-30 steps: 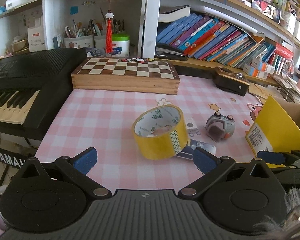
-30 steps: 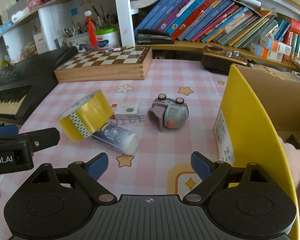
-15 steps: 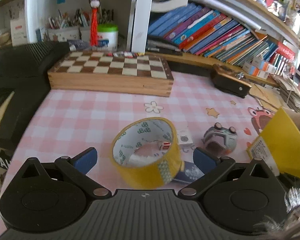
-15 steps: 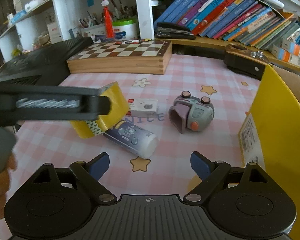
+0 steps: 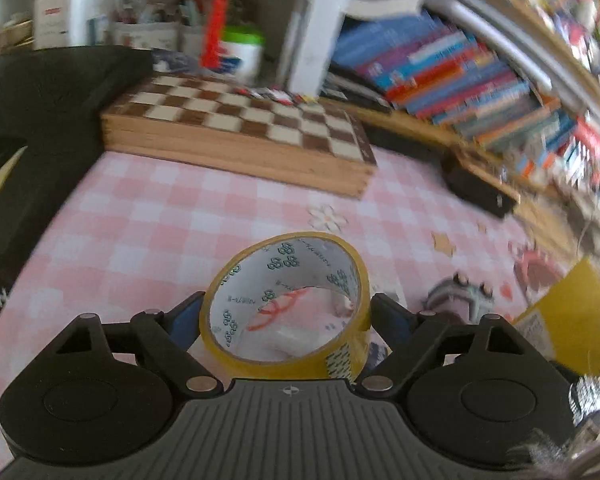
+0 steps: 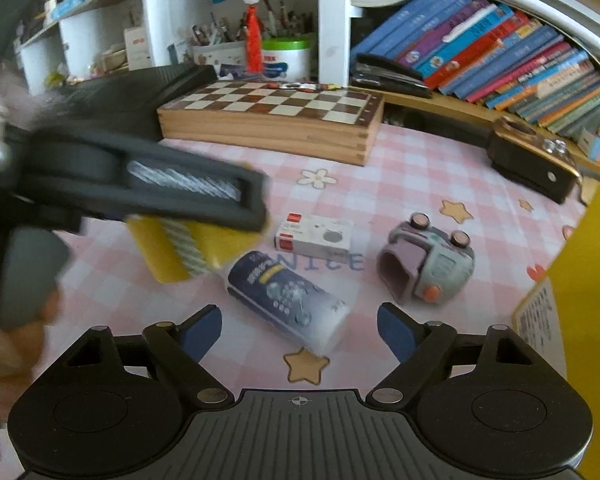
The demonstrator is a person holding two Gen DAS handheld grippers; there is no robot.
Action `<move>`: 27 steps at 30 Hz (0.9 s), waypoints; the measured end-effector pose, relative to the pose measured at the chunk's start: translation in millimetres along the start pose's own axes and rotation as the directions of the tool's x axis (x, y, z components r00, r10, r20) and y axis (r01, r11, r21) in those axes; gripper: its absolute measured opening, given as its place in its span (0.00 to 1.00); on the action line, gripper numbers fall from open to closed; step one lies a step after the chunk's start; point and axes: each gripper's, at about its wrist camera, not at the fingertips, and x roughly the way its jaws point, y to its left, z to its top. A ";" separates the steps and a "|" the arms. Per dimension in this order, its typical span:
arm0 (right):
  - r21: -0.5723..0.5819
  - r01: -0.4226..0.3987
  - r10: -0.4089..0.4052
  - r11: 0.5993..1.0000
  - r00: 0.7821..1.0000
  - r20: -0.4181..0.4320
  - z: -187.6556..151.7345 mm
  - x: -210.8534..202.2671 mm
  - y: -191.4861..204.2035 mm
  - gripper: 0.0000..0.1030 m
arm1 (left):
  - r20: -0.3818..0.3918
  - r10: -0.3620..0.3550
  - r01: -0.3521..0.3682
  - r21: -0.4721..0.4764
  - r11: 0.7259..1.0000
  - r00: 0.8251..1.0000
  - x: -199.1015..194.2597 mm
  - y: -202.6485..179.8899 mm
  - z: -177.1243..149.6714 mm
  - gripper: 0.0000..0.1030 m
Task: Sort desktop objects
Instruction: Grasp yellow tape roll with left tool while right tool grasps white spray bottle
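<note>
On the pink checked tablecloth [image 6: 412, 168] lie four loose things. Leftmost is one roll of yellow packing tape [image 5: 286, 306], standing on its edge between the blue pads of the left gripper [image 5: 286, 320]. Its jaws are closing around the roll; the blur leaves it unclear whether the pads press on it yet. In the right wrist view that gripper's black body covers most of the roll. Next comes one blue-and-white cylindrical bottle [image 6: 288, 300] lying on its side, then one small white box with a red end [image 6: 314, 234], then one grey-and-lilac toy car [image 6: 426, 266]. The right gripper [image 6: 300, 330] has its jaws wide but closing, nothing gripped, the bottle's near end between its fingertips. One wooden chessboard box [image 6: 272, 118] sits along the far edge. One yellow cardboard box [image 6: 580, 280] is cut off at the right edge.
</note>
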 end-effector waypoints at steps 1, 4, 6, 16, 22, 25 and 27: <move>-0.010 -0.006 0.006 1.000 1.000 -0.001 1.6 2.3 0.4 0.84 | 0.013 -0.002 0.002 -0.022 1.000 1.000 -7.6 6.0 0.4 0.83; -0.061 -0.027 0.026 0.998 1.000 -0.012 8.5 11.1 2.5 0.84 | 0.038 0.002 0.000 -0.062 0.998 0.999 -30.0 23.1 -0.7 0.83; -0.096 -0.046 0.044 0.994 0.999 -0.021 12.4 16.7 3.0 0.84 | 0.044 0.008 -0.004 -0.079 0.997 0.999 -43.6 33.3 -4.4 0.83; -0.189 -0.175 0.158 0.966 0.982 -0.102 19.6 25.2 3.0 0.50 | 0.022 0.009 -0.005 -0.181 0.983 1.000 -84.6 59.5 -38.6 0.83; -0.191 -0.213 0.188 0.958 0.972 -0.143 12.9 12.5 4.6 0.32 | 0.024 -0.004 0.008 -0.184 0.983 1.000 -92.8 60.0 -42.2 0.83; -0.189 -0.217 0.189 0.958 0.970 -0.155 7.8 6.1 5.8 0.32 | 0.042 -0.010 0.018 -0.180 0.984 0.999 -97.9 59.3 -39.5 0.83; -0.182 -0.216 0.188 0.959 0.969 -0.159 4.5 2.4 7.1 0.32 | 0.059 -0.013 0.023 -0.178 0.984 0.998 -102.8 58.9 -38.1 0.83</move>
